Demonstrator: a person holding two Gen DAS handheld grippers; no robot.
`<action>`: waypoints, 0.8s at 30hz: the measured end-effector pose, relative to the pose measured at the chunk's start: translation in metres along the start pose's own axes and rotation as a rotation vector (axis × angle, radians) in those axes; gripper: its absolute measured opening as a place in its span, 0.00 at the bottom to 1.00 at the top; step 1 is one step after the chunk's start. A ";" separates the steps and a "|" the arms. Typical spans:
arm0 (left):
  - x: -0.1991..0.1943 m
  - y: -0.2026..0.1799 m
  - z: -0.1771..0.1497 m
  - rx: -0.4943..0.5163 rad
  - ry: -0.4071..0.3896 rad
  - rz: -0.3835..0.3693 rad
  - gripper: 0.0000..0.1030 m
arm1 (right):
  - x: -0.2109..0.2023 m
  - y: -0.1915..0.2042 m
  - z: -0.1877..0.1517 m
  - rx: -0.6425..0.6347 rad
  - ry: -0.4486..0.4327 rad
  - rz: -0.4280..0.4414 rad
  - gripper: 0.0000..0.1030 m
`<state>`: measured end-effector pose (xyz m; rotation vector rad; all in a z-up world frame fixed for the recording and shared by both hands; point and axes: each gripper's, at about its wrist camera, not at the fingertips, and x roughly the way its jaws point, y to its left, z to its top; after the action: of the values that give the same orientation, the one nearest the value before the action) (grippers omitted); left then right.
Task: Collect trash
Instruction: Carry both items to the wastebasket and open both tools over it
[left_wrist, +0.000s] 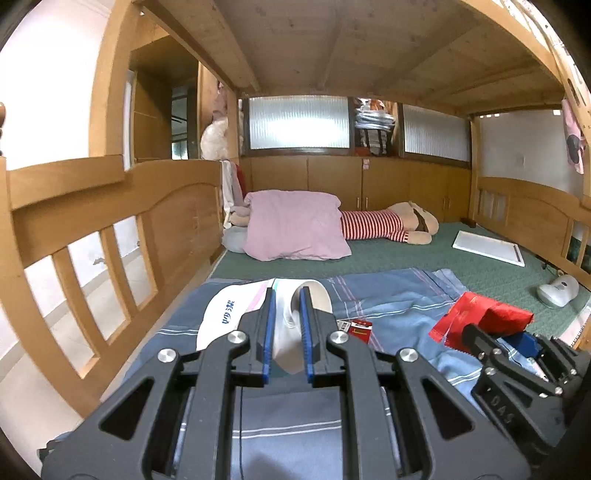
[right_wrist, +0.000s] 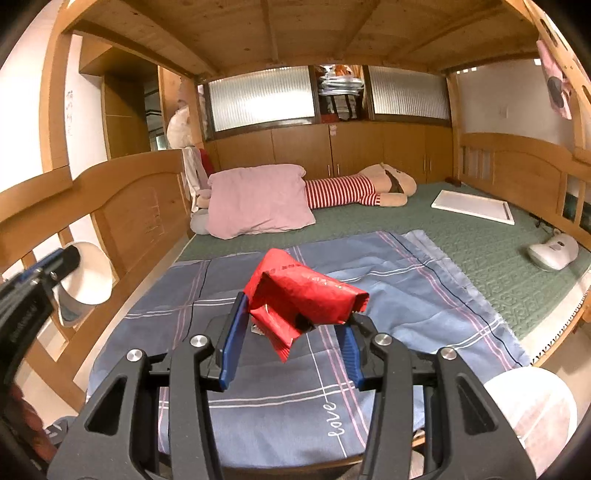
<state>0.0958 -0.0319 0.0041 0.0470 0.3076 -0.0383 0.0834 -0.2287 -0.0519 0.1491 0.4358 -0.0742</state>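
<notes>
With the left hand-held gripper (left_wrist: 287, 295) clamped on a white paper cup (left_wrist: 295, 314) and the right hand-held gripper (right_wrist: 295, 317) clamped on a red wrapper (right_wrist: 303, 295), a small red-and-white pack (left_wrist: 360, 328) lies on the bed's blue sheet (left_wrist: 388, 295) just right of the left one, nearer to it.

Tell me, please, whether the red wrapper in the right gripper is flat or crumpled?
Crumpled: the red wrapper is folded over itself in creased lumps between the right gripper and its blue pads, one torn corner hanging down.

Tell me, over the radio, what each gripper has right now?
Left gripper shut on white paper cup. Right gripper shut on red wrapper. Small red-white packet left on blue sheet.
</notes>
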 end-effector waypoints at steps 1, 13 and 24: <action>-0.008 0.001 0.000 0.002 -0.004 0.002 0.14 | -0.004 0.001 -0.001 -0.002 -0.002 0.001 0.45; -0.058 -0.008 0.002 0.022 -0.060 -0.026 0.14 | -0.041 -0.005 -0.008 0.014 -0.039 -0.003 0.45; -0.062 -0.070 0.000 0.079 -0.063 -0.183 0.14 | -0.078 -0.065 -0.018 0.089 -0.078 -0.142 0.45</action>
<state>0.0339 -0.1001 0.0200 0.0958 0.2467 -0.2332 -0.0008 -0.2869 -0.0430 0.2026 0.3646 -0.2381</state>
